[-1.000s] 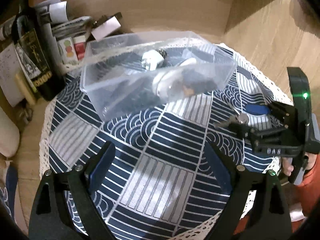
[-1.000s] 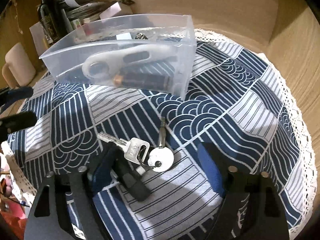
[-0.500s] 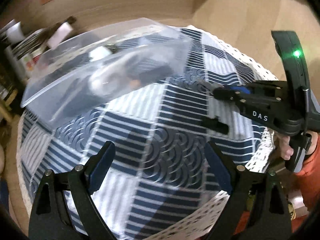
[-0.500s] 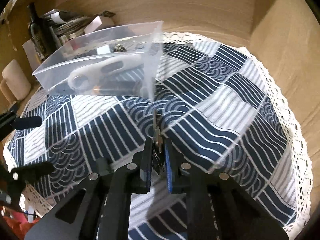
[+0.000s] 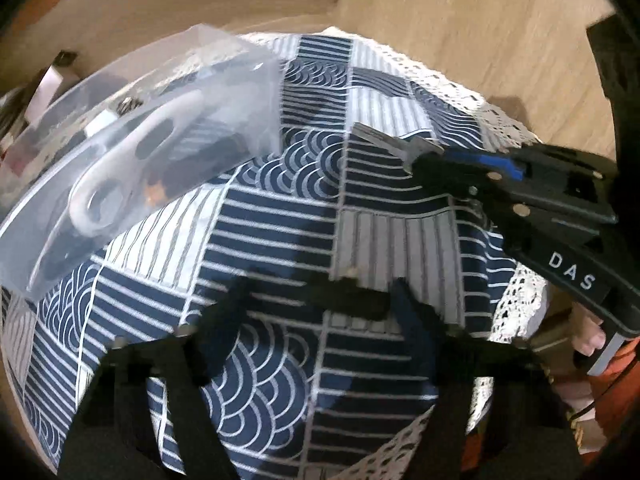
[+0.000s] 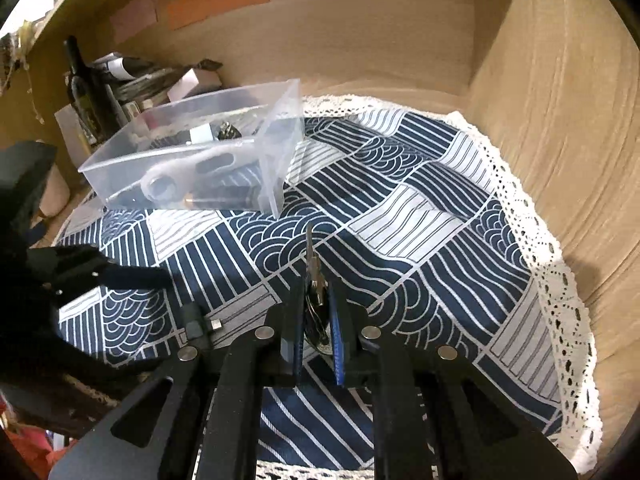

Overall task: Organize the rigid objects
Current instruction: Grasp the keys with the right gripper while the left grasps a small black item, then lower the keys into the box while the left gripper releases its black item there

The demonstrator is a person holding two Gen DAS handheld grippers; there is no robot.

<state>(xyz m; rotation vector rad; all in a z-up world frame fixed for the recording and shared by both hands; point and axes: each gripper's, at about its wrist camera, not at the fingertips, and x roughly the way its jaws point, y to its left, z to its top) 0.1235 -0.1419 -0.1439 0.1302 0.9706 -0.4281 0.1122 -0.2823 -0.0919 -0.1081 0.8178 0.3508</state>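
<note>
Across the left wrist view, the right gripper [image 5: 424, 156] is reaching in from the right edge and pinching a bunch of keys [image 5: 384, 140], one flat metal blade sticking out toward the clear plastic box [image 5: 168, 120], its long axis running roughly level above the tablecloth [image 5: 280, 240]. That cloth is woven, navy and white, with wave and stripe patches and a lacy white border. Inside the see-through, thin-walled box, a white plastic tool [image 5: 132, 160] with oval holes is lying lengthwise. The left gripper [image 5: 316, 304] is showing at the bottom as a dark blur, its fingers partly spread with nothing between them. From the right wrist view, the two blue-padded fingers [image 6: 296, 320] are standing narrow, clamped on the keys' round heads, while a slim silver blade [image 6: 310, 248] is pointing straight ahead, away from the camera, toward the near corner of the box [image 6: 200, 156], which is sitting on the far left part of the round cloth [image 6: 440, 220]. The left gripper [image 6: 132, 276] is hovering at the left edge over the cloth. A dark bottle [image 6: 80, 84] and stacked papers are standing behind the box against the wooden wall.
</note>
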